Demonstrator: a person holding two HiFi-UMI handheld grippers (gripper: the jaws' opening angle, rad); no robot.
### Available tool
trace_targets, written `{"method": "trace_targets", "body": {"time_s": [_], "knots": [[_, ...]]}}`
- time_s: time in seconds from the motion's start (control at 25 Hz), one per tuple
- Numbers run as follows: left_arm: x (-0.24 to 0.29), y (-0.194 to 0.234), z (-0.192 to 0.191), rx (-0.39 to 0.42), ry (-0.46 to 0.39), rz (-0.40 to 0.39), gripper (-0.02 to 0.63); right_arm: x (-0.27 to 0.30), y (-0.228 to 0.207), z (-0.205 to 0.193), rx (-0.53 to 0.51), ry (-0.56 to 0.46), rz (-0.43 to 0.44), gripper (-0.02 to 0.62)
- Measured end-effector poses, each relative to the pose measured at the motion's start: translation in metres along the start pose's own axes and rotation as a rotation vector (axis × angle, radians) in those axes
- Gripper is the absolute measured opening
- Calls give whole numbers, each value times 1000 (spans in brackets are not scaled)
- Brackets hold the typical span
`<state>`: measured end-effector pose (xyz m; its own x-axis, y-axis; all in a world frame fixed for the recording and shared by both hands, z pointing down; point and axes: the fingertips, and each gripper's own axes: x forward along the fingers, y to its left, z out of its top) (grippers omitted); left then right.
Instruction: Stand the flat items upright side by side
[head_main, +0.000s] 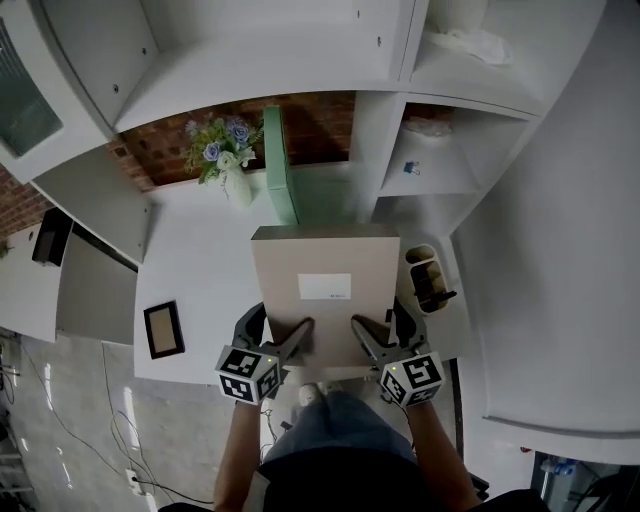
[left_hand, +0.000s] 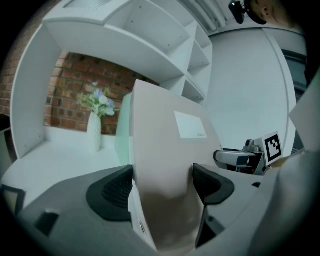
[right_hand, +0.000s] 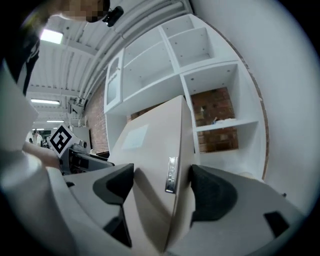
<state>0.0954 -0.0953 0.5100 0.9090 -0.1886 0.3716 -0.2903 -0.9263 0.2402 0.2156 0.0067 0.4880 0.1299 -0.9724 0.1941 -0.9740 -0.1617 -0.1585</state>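
Overhead, a white shelf unit (head_main: 300, 60) fills the upper half of the head view, with brick wall showing behind its open bays. Below it a white desk (head_main: 200, 260) runs across the middle of the frame.

At the centre of the frame sits the beige folder (head_main: 325, 270), the biggest loose item. Its broad face, with a pale label, is turned up toward the camera. Its near edge is down at the desk's front edge, and in both gripper views it slopes upward away from the jaws. Just behind its far edge, a green folder (head_main: 280, 165) stands upright on the desk, thin edge up.

The left gripper (head_main: 278, 328) grips the beige folder's near edge at lower left of centre, its two dark pads pinching the folder from either side. The right gripper (head_main: 385, 325) does the same at lower right of centre, pads clamped on the folder, one beside a small metal tab on its spine.

A white vase (head_main: 237, 185) with blue flowers stands left of the green folder. A dark picture frame (head_main: 163, 329) lies at the desk's lower left. A pen cup (head_main: 428, 280) sits just right of the beige folder.
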Motion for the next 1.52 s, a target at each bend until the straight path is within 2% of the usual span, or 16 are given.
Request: {"method": "trace_targets", "body": {"time_s": [0.2, 0.36, 0.48, 0.64, 0.72, 0.92, 1.04, 1.32, 1.52], "knots": [[-31, 17, 34, 110, -129, 84, 345, 17, 29, 33, -105, -91, 55, 356], [-46, 33, 46, 186, -210, 171, 345, 35, 46, 46, -213, -150, 83, 356], [-51, 42, 41, 239, -239, 245, 345, 44, 54, 39, -275, -156, 74, 354], [-53, 51, 26, 306, -229, 315, 345, 52, 60, 17, -276, -116, 45, 356], [-50, 54, 18, 304, -215, 320, 345, 54, 59, 7, -268, -91, 43, 356], [-44, 59, -8, 242, -181, 307, 345, 60, 58, -16, -249, -31, 59, 356], [-42, 61, -17, 240, -165, 301, 345, 61, 56, -27, -250, 1, 72, 356], [-41, 60, -18, 240, -186, 299, 345, 60, 53, -27, -247, -4, 100, 356], [-42, 61, -17, 242, -163, 307, 347, 61, 52, -26, -204, 26, 183, 359]]}}
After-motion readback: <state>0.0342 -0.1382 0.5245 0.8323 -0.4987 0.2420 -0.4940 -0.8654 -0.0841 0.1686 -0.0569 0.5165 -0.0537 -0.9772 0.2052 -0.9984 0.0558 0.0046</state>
